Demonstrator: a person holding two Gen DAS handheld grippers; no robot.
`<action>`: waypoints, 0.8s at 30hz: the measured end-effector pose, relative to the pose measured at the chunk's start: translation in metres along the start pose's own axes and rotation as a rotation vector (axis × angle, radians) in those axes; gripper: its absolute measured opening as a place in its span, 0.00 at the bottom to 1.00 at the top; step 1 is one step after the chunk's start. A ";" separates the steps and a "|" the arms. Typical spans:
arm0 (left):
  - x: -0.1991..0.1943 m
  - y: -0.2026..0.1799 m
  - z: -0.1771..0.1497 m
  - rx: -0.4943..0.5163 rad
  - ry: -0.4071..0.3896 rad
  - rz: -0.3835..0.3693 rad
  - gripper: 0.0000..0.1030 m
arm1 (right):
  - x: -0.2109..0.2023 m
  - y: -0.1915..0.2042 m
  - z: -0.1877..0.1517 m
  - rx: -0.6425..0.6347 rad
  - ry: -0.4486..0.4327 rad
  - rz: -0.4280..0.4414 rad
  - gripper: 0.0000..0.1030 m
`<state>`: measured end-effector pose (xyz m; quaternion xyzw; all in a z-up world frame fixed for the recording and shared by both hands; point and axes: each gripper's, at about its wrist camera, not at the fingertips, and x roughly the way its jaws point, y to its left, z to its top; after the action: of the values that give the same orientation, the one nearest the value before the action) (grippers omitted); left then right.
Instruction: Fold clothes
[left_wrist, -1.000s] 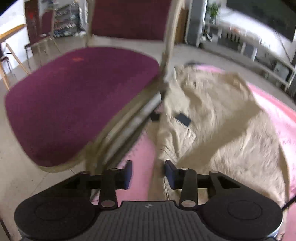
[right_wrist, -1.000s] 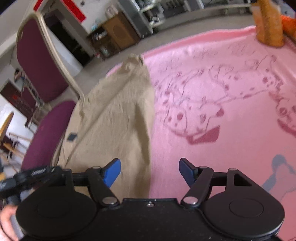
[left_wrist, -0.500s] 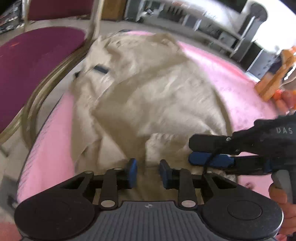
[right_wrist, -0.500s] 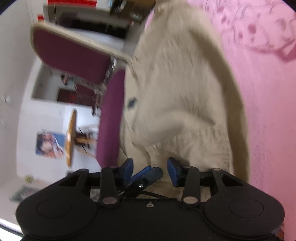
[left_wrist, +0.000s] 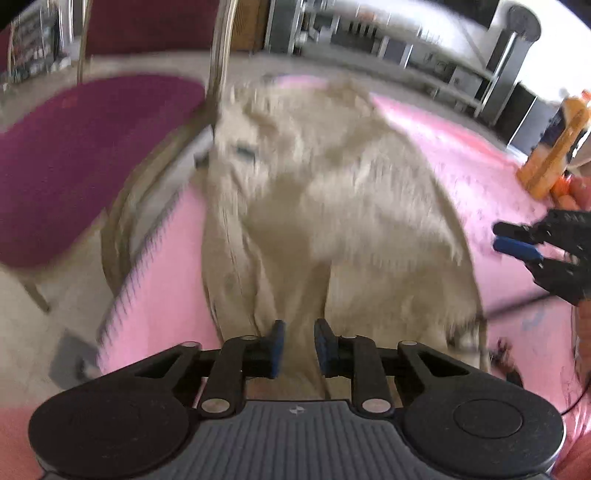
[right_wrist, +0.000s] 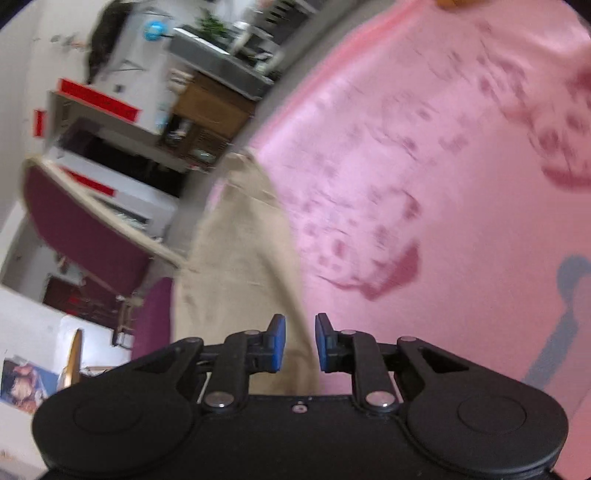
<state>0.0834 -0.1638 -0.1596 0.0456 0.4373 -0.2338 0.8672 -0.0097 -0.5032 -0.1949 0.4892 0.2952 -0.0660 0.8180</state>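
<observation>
Left wrist view, blurred by motion: a beige garment (left_wrist: 325, 206) lies spread on a pink blanket (left_wrist: 166, 280), stretching from the near edge away toward the far end. The left gripper (left_wrist: 298, 345) sits low over the garment's near end, its blue pads close together with a ridge of beige cloth running up between them; whether the pads actually press the cloth cannot be told. A maroon chair (left_wrist: 74, 155) with a pale metal frame stands just beside the blanket on the left. At the right edge the right gripper (left_wrist: 515, 238) hangs over the pink blanket, clear of the garment.

Right wrist view: the right gripper (right_wrist: 299, 343) has just been closing, and its pads now stand narrowly apart. The garment's (right_wrist: 240, 266) edge passes behind the gap, not visibly pinched. The blanket (right_wrist: 424, 166), printed with darker pink figures, fills the right side.
</observation>
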 end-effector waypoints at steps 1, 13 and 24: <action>-0.005 0.000 0.006 0.015 -0.035 0.009 0.32 | -0.006 0.009 0.001 -0.041 -0.013 0.010 0.20; 0.074 -0.025 0.080 0.192 0.134 -0.294 0.25 | 0.066 0.057 0.002 -0.157 0.347 0.206 0.30; 0.148 0.054 0.126 -0.228 0.109 -0.230 0.11 | 0.138 0.024 0.044 0.034 0.370 0.185 0.30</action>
<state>0.2758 -0.2056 -0.2050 -0.0906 0.5099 -0.2776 0.8092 0.1310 -0.5033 -0.2371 0.5317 0.3930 0.0953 0.7442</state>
